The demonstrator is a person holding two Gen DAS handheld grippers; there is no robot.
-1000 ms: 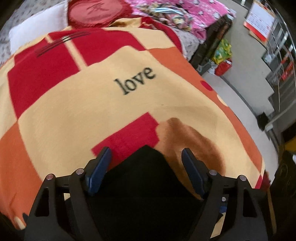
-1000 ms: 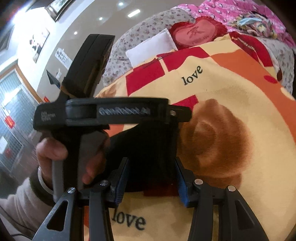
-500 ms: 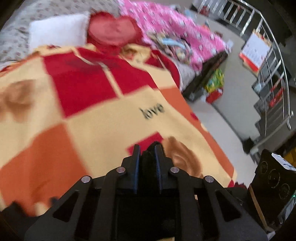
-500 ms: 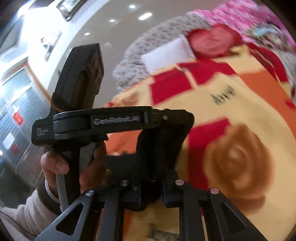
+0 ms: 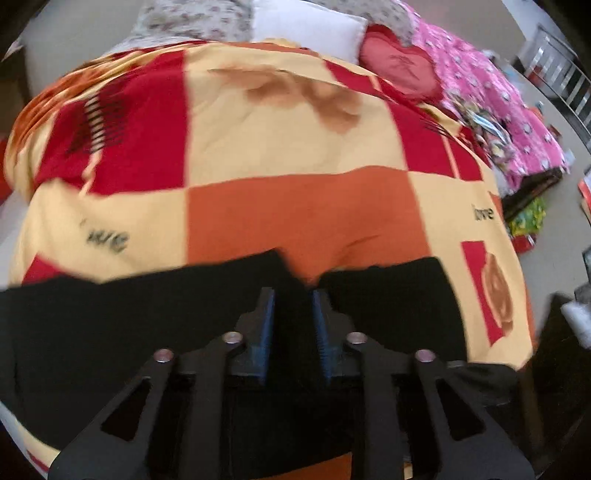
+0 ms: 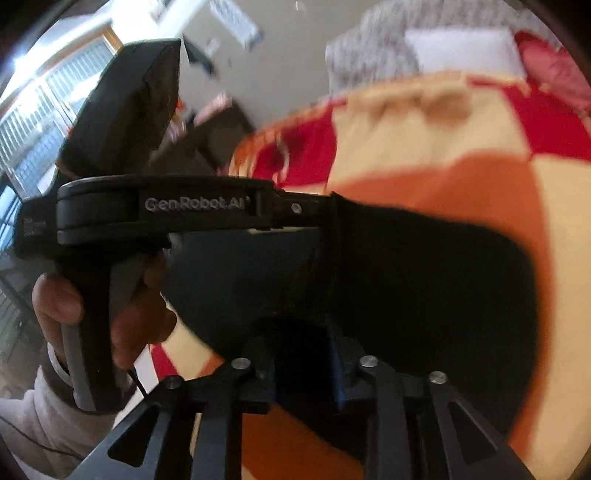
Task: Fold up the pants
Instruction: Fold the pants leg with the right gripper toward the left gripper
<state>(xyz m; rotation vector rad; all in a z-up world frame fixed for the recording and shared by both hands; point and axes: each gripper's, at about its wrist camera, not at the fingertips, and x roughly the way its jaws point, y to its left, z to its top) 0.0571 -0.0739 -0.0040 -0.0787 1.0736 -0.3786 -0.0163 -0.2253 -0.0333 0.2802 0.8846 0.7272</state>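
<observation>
Black pants (image 5: 110, 317) lie across the near part of a bed covered by a red, orange and cream checked blanket (image 5: 295, 206). My left gripper (image 5: 293, 295) is shut on a fold of the black fabric. In the right wrist view the pants (image 6: 424, 280) hang as a dark bunch over the blanket (image 6: 461, 155). My right gripper (image 6: 303, 347) is shut on the pants too. The left gripper's body (image 6: 166, 210), held by a hand (image 6: 59, 299), shows at the left with its tip on the same cloth.
A white pillow (image 5: 306, 29), a red heart cushion (image 5: 399, 70) and a pink quilt (image 5: 491, 96) lie at the head and far side of the bed. The floor (image 5: 554, 229) with bags and a metal rack lies to the right. A window (image 6: 33, 122) is at the left.
Both grippers closed from open onto the black pants, then lifted and swung them across the blanket. The pants now spread wide in the left wrist view.
</observation>
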